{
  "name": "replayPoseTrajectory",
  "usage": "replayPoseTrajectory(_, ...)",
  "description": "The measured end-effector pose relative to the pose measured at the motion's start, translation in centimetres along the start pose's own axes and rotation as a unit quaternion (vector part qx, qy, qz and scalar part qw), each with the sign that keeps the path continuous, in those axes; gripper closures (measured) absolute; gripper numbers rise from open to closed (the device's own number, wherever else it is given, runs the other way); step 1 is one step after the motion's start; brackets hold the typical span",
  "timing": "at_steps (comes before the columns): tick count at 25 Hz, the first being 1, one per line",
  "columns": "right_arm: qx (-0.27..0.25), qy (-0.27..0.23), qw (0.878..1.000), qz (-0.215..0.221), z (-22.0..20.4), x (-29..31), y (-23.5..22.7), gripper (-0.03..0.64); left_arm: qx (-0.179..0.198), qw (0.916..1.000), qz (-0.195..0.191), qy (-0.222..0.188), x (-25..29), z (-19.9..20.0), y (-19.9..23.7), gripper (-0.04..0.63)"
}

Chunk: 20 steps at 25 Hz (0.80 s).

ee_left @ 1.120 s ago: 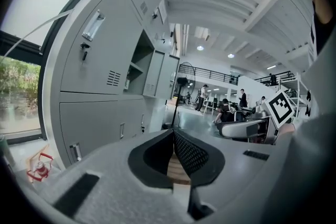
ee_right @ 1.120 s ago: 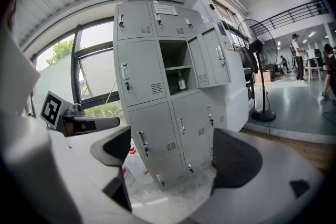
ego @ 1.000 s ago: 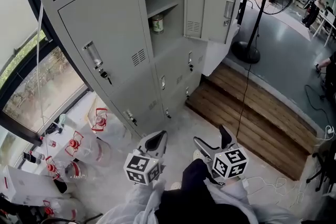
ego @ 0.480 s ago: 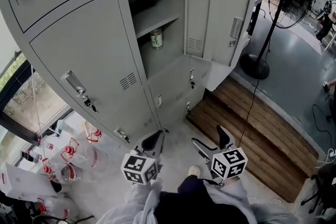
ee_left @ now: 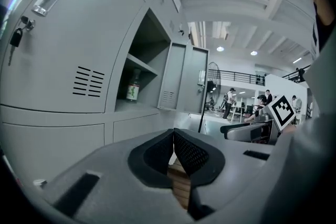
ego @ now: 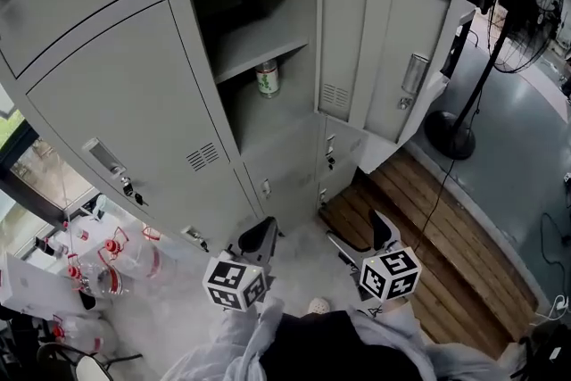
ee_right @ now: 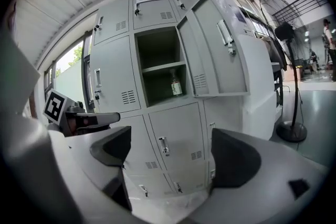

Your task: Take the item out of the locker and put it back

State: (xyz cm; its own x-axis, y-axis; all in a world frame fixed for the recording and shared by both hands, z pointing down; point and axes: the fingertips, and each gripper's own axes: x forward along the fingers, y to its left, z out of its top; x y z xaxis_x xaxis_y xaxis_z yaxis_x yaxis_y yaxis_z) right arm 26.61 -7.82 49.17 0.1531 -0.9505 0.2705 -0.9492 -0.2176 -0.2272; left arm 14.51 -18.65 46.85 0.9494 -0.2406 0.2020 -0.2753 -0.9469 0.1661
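A small bottle [ego: 267, 79] with a green label stands upright in the lower part of the open grey locker compartment [ego: 268, 107], under its shelf. It also shows as the bottle [ee_left: 133, 87] in the left gripper view and the bottle [ee_right: 176, 84] in the right gripper view. The locker door [ego: 382, 58] hangs open to the right. My left gripper [ego: 260, 236] is held low in front of the lockers, jaws shut with nothing between them. My right gripper [ego: 359, 236] is beside it, open and empty. Both are far below the bottle.
Closed grey locker doors [ego: 134, 111] surround the open one. A standing fan [ego: 513, 22] is at the right on a grey floor. A wooden step [ego: 428, 219] lies below the door. Several clear jugs with red handles [ego: 107, 259] sit on the floor at the left.
The head view has come closer to the lockers and tilted up, so the open compartment and bottle look larger. Both grippers stay low in the same pose.
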Motion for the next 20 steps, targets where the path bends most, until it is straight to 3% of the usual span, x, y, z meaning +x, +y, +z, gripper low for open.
replayPoseTrajectory(9,-0.016,-0.005,0.999,0.044,1.8,4.2,-1.0,0.143,0.005,0.9991,0.042,-0.009,0.6,0.7,2.0,0.588)
replayPoseTrajectory(20,-0.046,-0.039,0.991,0.117,9.3,13.7,1.5,0.143,0.007,0.9941,0.099,-0.043,2.8,5.4,8.4,0.588)
